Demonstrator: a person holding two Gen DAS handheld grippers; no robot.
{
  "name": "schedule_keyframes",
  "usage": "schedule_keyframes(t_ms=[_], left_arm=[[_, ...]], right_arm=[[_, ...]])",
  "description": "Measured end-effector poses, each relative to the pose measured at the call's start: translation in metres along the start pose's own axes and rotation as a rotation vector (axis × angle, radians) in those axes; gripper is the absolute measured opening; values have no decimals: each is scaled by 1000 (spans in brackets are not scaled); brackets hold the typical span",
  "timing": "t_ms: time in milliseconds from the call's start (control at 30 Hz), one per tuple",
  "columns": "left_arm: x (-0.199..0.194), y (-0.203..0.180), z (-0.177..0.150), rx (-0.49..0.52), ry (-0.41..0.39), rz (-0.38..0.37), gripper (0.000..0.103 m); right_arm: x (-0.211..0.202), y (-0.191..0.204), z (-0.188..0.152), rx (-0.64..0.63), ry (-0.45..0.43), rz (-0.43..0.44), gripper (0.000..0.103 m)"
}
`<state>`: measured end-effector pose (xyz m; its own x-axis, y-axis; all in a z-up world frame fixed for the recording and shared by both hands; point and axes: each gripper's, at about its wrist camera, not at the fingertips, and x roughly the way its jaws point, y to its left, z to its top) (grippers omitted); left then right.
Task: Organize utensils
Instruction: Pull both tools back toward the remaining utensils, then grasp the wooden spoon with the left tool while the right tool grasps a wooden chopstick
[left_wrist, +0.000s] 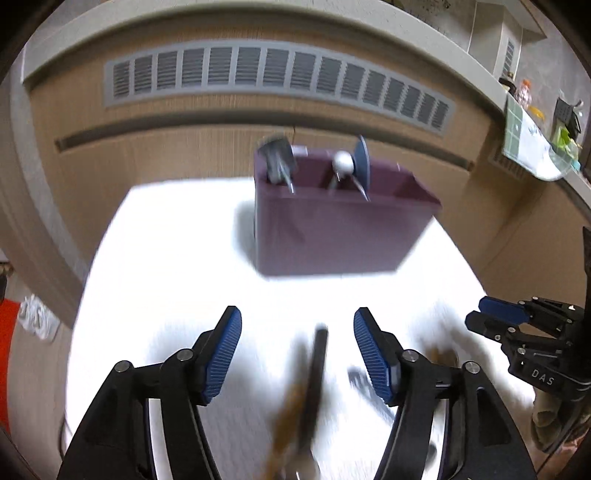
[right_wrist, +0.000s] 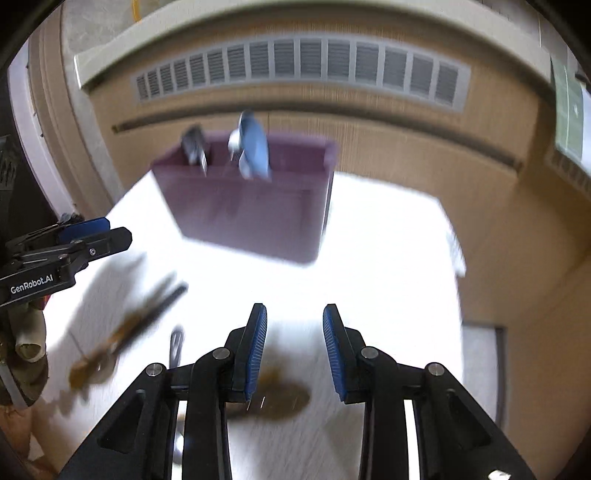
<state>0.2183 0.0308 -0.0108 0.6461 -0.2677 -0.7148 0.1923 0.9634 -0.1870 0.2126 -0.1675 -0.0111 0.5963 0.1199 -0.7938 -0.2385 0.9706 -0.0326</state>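
Several utensils already stood in the maroon organizer (left_wrist: 332, 229); blurred ones remained on the white table (left_wrist: 166, 258). Left gripper (left_wrist: 297, 354) gaped wide, right gripper (right_wrist: 294, 347) narrower, both empty

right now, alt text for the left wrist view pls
The open left gripper hovers over a blurred dark utensil on a white table. Behind stands a maroon organizer holding utensils; the right gripper enters at right.

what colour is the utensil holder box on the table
Dark purple, almost maroon. The utensil holder box shows best in the left wrist view, where it is less blurred.
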Motion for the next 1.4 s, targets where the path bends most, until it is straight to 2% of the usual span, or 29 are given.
schedule_keyframes(t_ms=[133, 267, 367, 533, 633, 767, 900, 1033, 1100, 1167, 1200, 1267, 1400], left_arm=[[-10, -14, -31, 4, 47, -25, 65], [-18, -21, -55, 31, 81, -15, 65], [-27, -14, -64, 24, 81, 3, 68], [-36, 8, -63, -45, 62, 8, 71], [-35, 15, -64, -66, 64, 4, 71], [-30, 21, -69, -82, 81, -2, 71], [-26, 27, -71, -94, 95, 3, 71], [-25, 36, -73, -120, 102, 17, 71], [-26, 39, -74, -128, 98, 14, 71], [-26, 40, -73, -133, 92, 5, 72], [-26, 40, -73, -135, 89, 0, 72], [-25, 40, -72, -138, 85, -8, 72], [-26, 42, -73, -140, 85, -6, 73]], right_arm=[[0, 12, -28, 34, 51, 59, 29], [2, 27, -48, 36, 114, 115, 23], [6, 26, -55, 84, 165, 143, 24], [25, 22, -59, 159, 249, 200, 24], [34, 28, -52, 160, 215, 202, 25], [44, 53, -32, 75, 157, 215, 25], [45, 78, -24, -17, 164, 271, 25], [34, 84, -30, -63, 143, 184, 25], [28, 73, -35, -40, 145, 113, 24], [30, 58, -42, 25, 189, 70, 20], [32, 51, -45, 62, 214, 72, 15], [41, 39, -47, 144, 253, 94, 13], [51, 55, -35, 106, 248, 104, 9]])
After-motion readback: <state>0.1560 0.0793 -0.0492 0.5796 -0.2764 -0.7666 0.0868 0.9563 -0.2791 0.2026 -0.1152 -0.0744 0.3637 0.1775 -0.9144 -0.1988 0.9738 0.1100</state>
